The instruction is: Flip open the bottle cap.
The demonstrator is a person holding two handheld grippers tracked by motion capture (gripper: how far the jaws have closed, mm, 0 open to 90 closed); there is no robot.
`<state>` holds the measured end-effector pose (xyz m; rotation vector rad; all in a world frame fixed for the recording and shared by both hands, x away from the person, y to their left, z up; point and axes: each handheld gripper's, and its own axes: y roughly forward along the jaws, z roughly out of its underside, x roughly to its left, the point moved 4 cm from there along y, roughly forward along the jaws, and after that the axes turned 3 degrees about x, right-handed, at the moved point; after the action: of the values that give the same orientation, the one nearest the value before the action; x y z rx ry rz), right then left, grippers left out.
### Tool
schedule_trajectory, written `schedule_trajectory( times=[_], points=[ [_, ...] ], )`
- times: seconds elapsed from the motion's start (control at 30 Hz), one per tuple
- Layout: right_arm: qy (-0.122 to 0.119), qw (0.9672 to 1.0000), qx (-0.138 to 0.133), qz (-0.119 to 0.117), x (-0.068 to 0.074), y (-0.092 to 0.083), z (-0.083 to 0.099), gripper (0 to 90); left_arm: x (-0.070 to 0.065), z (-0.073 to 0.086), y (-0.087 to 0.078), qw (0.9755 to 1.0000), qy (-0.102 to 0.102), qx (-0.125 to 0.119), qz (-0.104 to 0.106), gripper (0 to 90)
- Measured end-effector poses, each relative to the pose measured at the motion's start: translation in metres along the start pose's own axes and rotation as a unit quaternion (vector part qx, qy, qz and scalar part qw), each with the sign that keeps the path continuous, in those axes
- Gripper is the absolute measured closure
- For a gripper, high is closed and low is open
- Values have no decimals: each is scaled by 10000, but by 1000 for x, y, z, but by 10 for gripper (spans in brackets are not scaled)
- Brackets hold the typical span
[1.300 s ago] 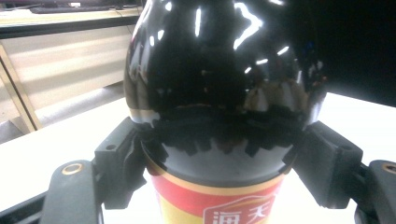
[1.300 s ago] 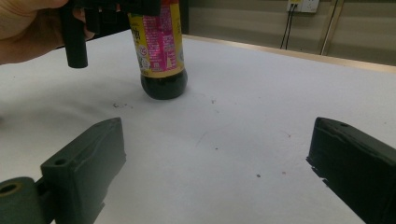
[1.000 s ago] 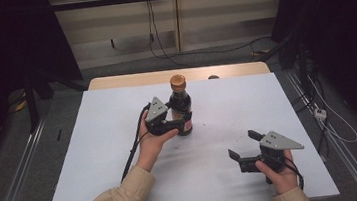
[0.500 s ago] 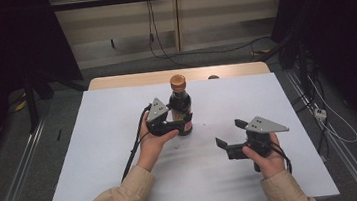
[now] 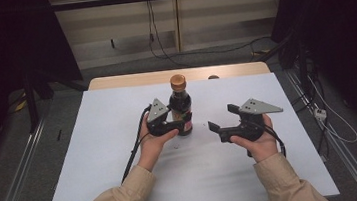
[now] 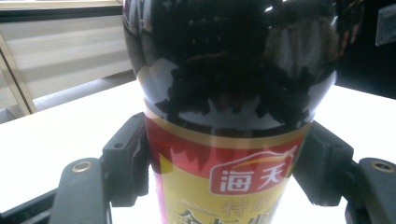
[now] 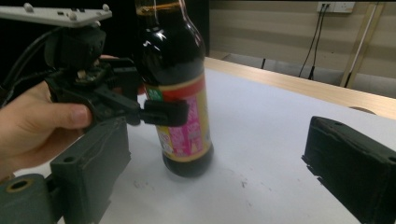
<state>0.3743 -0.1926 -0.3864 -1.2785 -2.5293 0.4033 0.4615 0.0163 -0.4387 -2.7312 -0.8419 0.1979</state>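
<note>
Dark glass bottle stands upright near the middle of the white bench, gold cap on top, red and yellow label round its lower body. Left tool grips it at label height: jaws have just been closing with the bottle between them, and in the left gripper view both black pads sit tight against the label's sides. Left hand holds the tool level from the bottle's left, cable trailing back along the sleeve.

Right tool hovers to the right of the bottle, near it but apart, pointing left toward it. Jaws stand wide with nothing between them. In the right gripper view its two pads frame the bottle, which stands farther off on the bench, base flat on the white surface. Same view shows the left tool clamped across the label, one pad on the near side.

Right hand grips the tool body from below; grey three-cornered plate sits on top.

Wooden strip runs along the far edge of the bench.
</note>
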Motion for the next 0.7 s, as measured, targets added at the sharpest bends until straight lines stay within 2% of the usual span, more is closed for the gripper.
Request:
schedule_trajectory(
  times=[0.03, 0.1, 0.2, 0.3, 0.37, 0.47, 0.5, 0.57, 0.6, 0.7],
  points=[
    [7, 10000, 25, -30, 1, 2, -2, 61, 0, 0, 0, 10000, -43, -27, 11, 290],
    [22, 9999, 107, -20, 2, 6, -7, 72, 1, 0, 0, 10000, 7, 18, 25, 290],
    [240, 9996, 160, -77, 2, 11, -13, 141, 1, 0, -1, 10000, 9, 37, 25, 292],
    [300, 9992, 225, -122, 3, 16, -20, 185, 0, 0, 0, 10000, -34, 43, 10, 295],
    [203, 9995, 196, -147, 5, 17, -26, 289, 0, 0, -1, 10000, -22, 39, 6, 296],
    [115, 9997, 155, -129, 7, 19, -34, 396, 0, 0, -1, 10000, -40, 47, 4, 297],
    [82, 9994, 202, -257, 9, 20, -36, 457, 0, 0, -1, 10000, -29, 55, 9, 297],
    [77, 9996, 196, -196, 9, 21, -39, 499, 0, 0, -1, 10000, -46, 60, 3, 297],
    [34, 9995, 196, -241, 9, 21, -41, 542, 0, 0, -1, 10000, -50, 57, 3, 297],
    [-3, 9995, 194, -232, 10, 23, -46, 585, 0, 0, -1, 10000, -58, 63, 2, 297]
  ],
)
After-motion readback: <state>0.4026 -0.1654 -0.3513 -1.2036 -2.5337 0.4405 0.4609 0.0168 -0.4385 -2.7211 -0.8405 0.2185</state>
